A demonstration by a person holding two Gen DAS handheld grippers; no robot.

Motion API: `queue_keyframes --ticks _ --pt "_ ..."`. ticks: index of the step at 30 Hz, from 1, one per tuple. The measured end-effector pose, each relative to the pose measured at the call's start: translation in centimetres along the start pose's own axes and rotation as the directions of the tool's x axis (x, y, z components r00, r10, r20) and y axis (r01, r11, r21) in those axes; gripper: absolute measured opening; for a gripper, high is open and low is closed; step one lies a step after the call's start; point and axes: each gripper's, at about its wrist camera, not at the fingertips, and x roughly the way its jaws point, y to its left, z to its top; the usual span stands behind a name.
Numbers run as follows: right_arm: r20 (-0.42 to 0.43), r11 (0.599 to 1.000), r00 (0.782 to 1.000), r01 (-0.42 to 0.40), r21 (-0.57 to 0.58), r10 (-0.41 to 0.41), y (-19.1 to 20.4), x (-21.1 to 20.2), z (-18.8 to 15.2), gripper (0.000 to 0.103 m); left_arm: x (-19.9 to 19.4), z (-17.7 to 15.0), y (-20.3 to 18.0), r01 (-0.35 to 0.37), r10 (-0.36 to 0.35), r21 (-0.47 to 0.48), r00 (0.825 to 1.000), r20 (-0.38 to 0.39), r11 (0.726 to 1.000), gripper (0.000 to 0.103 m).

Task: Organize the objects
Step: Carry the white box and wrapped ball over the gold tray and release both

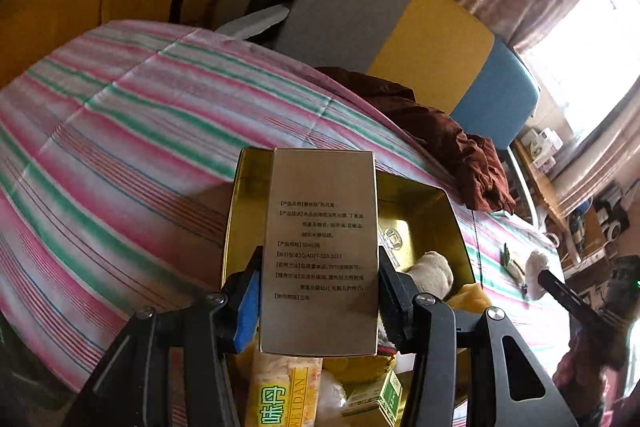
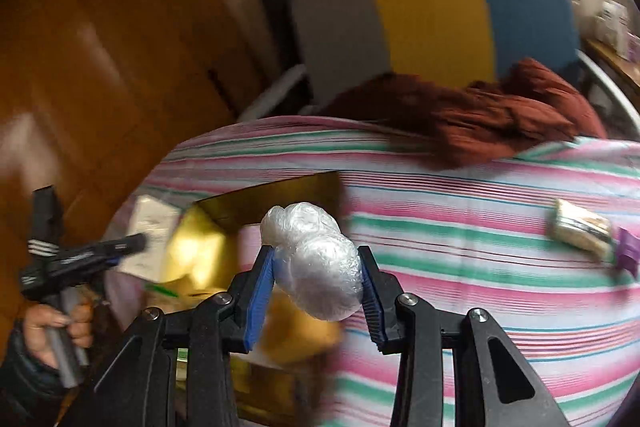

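My left gripper point(image 1: 318, 287) is shut on a tall silver carton point(image 1: 320, 247) with printed text, held upright over a gold tin box point(image 1: 424, 211) on the striped bedspread. The tin holds a plush toy point(image 1: 434, 273), a yellow snack packet point(image 1: 280, 393) and a small green-and-white box point(image 1: 380, 393). My right gripper point(image 2: 318, 277) is shut on a crumpled clear plastic wad point(image 2: 316, 263), held beside the gold tin point(image 2: 280, 195). The left gripper point(image 2: 100, 251) and the silver carton point(image 2: 150, 239) show blurred at the left of the right wrist view, with a hand point(image 2: 52, 323) on the handle.
A brush-like item point(image 2: 582, 229) and a purple piece point(image 2: 628, 255) lie on the bedspread point(image 2: 480, 287) to the right. A dark red cloth point(image 1: 448, 143) is bunched by the grey, yellow and blue headboard point(image 1: 432, 47). Wooden wardrobe doors point(image 2: 100, 67) stand left; a cluttered desk point(image 1: 560, 195) right.
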Motion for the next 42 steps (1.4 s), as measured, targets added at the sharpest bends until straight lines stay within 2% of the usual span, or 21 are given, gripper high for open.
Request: queue_keyframes --ticks 4,12,25,28,29,42 --pt "-0.029 0.997 0.999 -0.046 -0.058 0.045 4.5 2.0 -0.1 0.04 0.4 -0.2 0.5 0.017 -0.017 -0.019 1.0 0.003 1.0 0.051" --pt "-0.089 0.994 0.994 -0.07 -0.081 0.063 8.0 5.5 -0.7 0.04 1.2 0.2 0.2 0.012 -0.012 -0.024 1.0 0.018 1.0 0.051" --pt "-0.128 0.995 0.99 -0.074 -0.069 0.065 8.8 7.4 -0.9 0.04 2.9 0.2 0.3 -0.024 0.024 -0.02 1.0 -0.004 1.0 0.051" --pt "-0.132 0.995 0.989 -0.075 -0.072 0.065 8.9 7.7 -0.9 0.04 2.9 0.1 0.4 -0.027 0.027 -0.022 1.0 -0.005 0.999 0.054" --pt "-0.132 0.995 0.989 -0.073 -0.073 0.063 9.0 7.8 -1.0 0.04 2.8 0.1 0.5 -0.032 0.032 -0.022 0.999 -0.006 0.999 0.058" --pt "-0.14 0.995 0.989 -0.056 -0.087 0.043 9.4 8.4 -1.6 0.041 0.0 -2.7 -1.1 -0.131 0.123 0.096 0.989 0.085 0.987 0.063"
